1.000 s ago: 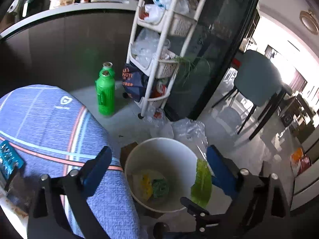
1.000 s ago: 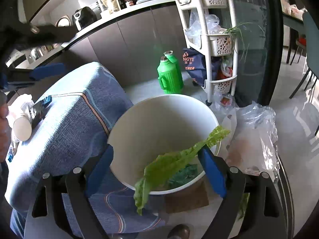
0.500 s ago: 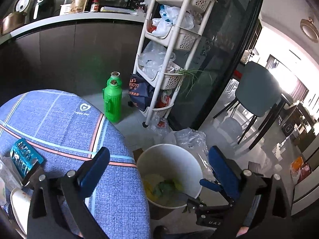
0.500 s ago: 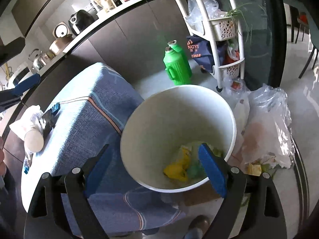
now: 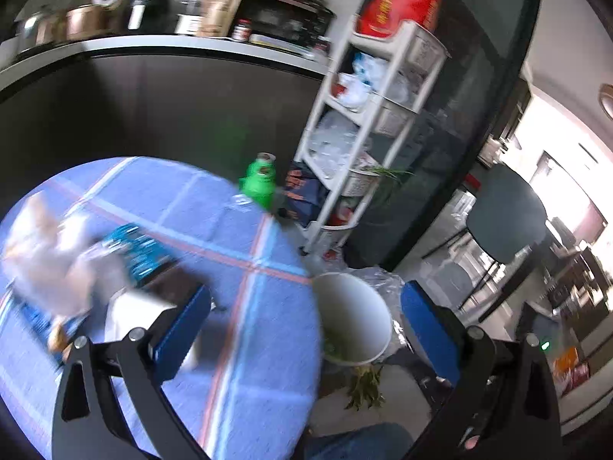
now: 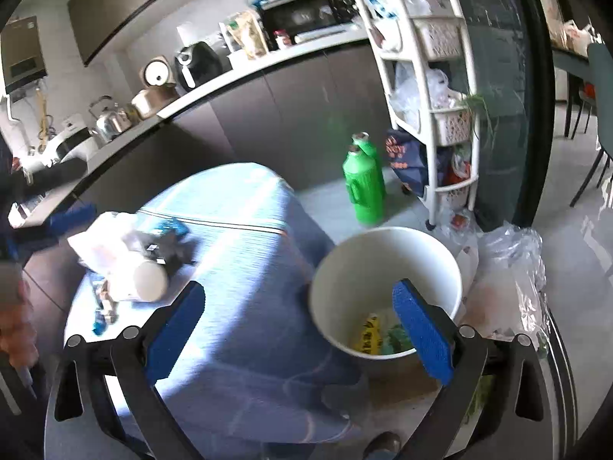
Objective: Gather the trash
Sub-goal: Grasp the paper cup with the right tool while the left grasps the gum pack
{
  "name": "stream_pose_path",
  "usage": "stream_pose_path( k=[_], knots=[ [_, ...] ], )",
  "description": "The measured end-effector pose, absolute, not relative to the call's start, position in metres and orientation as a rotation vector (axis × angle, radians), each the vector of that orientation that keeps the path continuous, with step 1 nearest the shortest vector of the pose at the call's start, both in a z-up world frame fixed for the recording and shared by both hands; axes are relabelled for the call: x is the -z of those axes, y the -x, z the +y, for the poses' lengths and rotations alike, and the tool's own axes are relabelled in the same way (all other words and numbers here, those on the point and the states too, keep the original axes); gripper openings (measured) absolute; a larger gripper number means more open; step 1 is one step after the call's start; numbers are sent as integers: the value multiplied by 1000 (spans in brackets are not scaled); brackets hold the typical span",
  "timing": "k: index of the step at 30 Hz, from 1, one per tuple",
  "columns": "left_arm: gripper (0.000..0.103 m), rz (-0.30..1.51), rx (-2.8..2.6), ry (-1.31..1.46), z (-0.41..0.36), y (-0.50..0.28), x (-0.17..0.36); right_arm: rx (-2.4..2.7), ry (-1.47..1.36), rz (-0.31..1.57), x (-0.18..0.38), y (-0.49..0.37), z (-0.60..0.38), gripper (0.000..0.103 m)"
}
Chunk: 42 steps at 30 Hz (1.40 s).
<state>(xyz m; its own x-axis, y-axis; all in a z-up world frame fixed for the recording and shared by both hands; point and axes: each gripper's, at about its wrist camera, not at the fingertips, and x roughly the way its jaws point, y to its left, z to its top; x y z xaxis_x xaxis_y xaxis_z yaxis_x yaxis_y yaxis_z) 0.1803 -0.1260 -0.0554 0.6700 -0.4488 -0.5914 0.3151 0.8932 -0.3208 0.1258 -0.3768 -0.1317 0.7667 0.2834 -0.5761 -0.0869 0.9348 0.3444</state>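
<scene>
A white bin (image 6: 383, 264) stands on the floor beside the blue-clothed table (image 6: 245, 268); a yellow wrapper (image 6: 367, 335) and green scraps lie inside it. On the table sits a heap of trash: a white plastic bag (image 6: 101, 235), a blue packet (image 6: 168, 227) and a white cup (image 6: 147, 281). My right gripper (image 6: 299, 329) hangs above the table's edge and the bin, its jaws opening with nothing between them. My left gripper (image 5: 306, 326) is open and bare over the table, near the blurred trash heap (image 5: 69, 253), with the bin (image 5: 352, 310) to its right.
Green leaves (image 5: 364, 383) lie on the floor in front of the bin. A crumpled clear bag (image 6: 513, 268) is right of the bin. Two green bottles (image 6: 364, 188) and a white shelf cart (image 6: 433, 88) stand behind. A dark counter with appliances runs along the back.
The lettuce leaf that hung from my right gripper over the bin is gone from its jaws. Both grippers have risen and drawn back; the left has swung left over the table.
</scene>
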Motion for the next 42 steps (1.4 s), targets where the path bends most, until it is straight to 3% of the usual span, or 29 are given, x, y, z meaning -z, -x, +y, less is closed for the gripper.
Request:
stream_pose_path(
  k=[12, 21, 42],
  knots=[
    [99, 773, 206, 206, 1, -102, 93, -374, -181, 698, 109, -92, -282, 94],
    [99, 790, 134, 309, 69, -84, 113, -500, -63, 749, 111, -115, -212, 94],
    [87, 837, 187, 339, 91, -120, 141, -682, 50, 842, 151, -247, -140, 94]
  ],
)
